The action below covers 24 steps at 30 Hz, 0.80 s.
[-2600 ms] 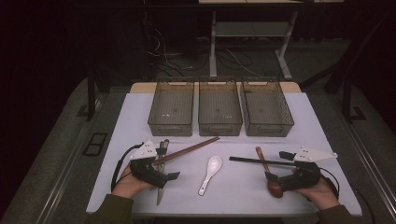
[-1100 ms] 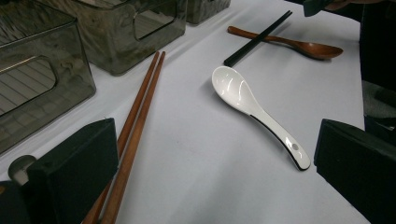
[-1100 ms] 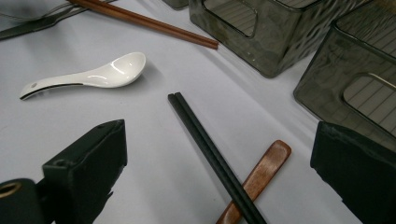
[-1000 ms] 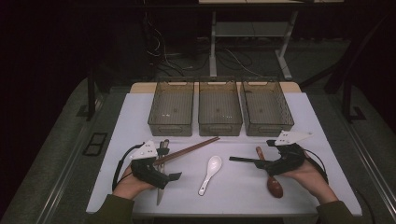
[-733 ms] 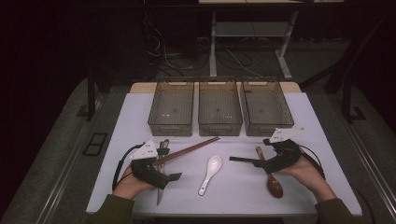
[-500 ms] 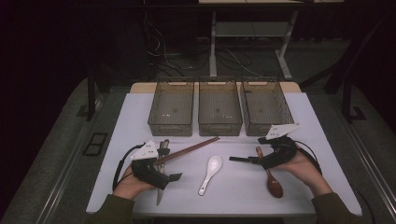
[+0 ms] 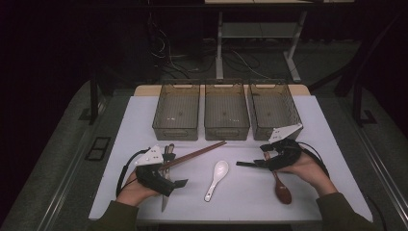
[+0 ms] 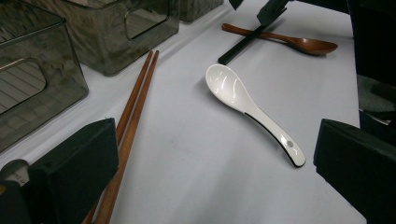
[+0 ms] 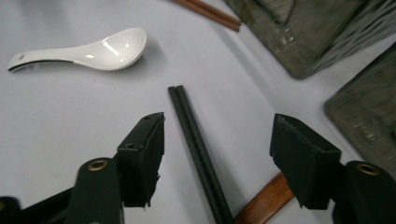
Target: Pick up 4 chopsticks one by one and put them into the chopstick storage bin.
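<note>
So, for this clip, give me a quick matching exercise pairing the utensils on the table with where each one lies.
Things:
1. black chopsticks
2. white spoon
3. brown chopsticks
4. wooden spoon

Places:
A. mid-table, apart from both claws
B. between the right claw's open jaws
C. running under the left claw
D. crossed by the black chopsticks, bowl toward the person

Pairs: 1-B, 2-A, 3-C, 4-D

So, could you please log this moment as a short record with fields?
surface: white table
bins: three clear bins in a row, nothing visible inside
right gripper: jaws have just been closing around the black chopsticks, pads not yet touching
left gripper: open, beside the brown chopsticks
loose items: white spoon, wooden spoon
</note>
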Tool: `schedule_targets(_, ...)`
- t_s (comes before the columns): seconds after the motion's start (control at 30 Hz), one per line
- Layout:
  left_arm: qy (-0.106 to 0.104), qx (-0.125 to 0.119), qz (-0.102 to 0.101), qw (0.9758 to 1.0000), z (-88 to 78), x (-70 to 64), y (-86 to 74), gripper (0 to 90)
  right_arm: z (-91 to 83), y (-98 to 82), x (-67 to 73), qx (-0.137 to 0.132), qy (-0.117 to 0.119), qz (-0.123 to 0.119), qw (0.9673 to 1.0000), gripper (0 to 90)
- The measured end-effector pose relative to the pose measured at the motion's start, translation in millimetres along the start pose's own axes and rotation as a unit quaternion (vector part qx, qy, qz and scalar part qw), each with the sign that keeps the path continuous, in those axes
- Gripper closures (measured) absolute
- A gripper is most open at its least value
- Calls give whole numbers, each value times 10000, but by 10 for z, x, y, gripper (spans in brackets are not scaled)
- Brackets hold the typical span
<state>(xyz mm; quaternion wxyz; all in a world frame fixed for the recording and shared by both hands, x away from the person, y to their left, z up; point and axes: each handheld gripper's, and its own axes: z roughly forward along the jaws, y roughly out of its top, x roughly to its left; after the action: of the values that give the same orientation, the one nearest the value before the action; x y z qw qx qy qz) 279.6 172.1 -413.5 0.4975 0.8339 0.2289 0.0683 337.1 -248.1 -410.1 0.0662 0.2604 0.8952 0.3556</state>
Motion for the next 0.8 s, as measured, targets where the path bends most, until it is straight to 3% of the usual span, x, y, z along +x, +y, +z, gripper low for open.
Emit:
schedule_targets(0.27, 2, -34, -26, 10000, -18, 15, -4, 0, 67, -57, -9, 350, 99, -57, 9993, 452)
schedule_targets(0.47, -10, -18, -14, 10000, -8, 3, -5, 0, 138, -111, -11, 738, 6, -331, 9967, 529)
schedule_targets(0.8, -22, 6, -12, 10000, -1, 1, -9, 0, 159, -152, -20, 907, 78, -466, 9948, 627)
